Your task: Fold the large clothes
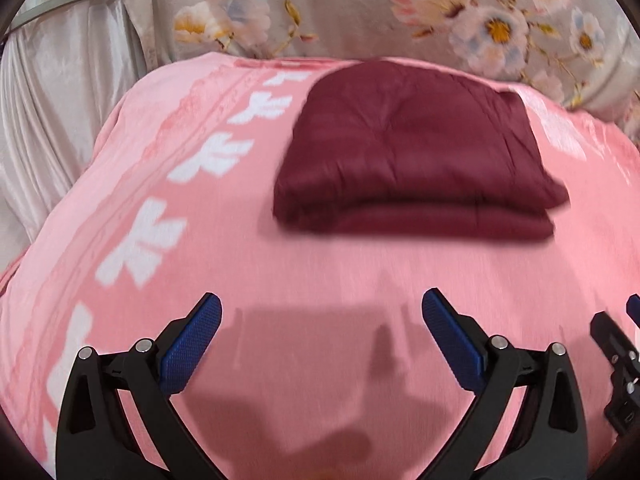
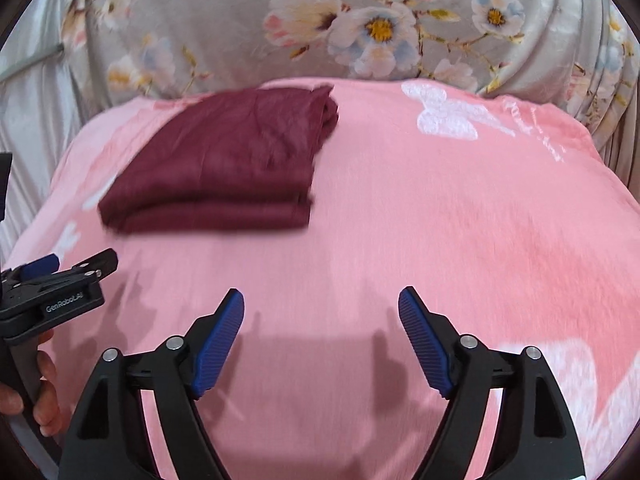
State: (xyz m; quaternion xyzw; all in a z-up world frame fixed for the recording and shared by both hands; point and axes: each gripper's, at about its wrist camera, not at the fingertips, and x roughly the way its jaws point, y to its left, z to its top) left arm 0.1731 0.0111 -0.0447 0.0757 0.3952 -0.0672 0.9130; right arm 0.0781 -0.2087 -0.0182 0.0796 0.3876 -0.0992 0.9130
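Two grippers hover over the pink blanket [image 1: 320, 272] nearest us: our left gripper [image 1: 322, 308] has its jaws spread wide with nothing between them, and our right gripper [image 2: 321, 306] stands just as wide apart and empty. At the edge of the right view we see a hand [image 2: 40, 392] on the left tool's handle. Farther off, the folded maroon garment [image 1: 416, 160] lies flat on the blanket in stacked layers, apart from both tools. Beyond it hangs a grey flowered cloth [image 2: 360, 20].
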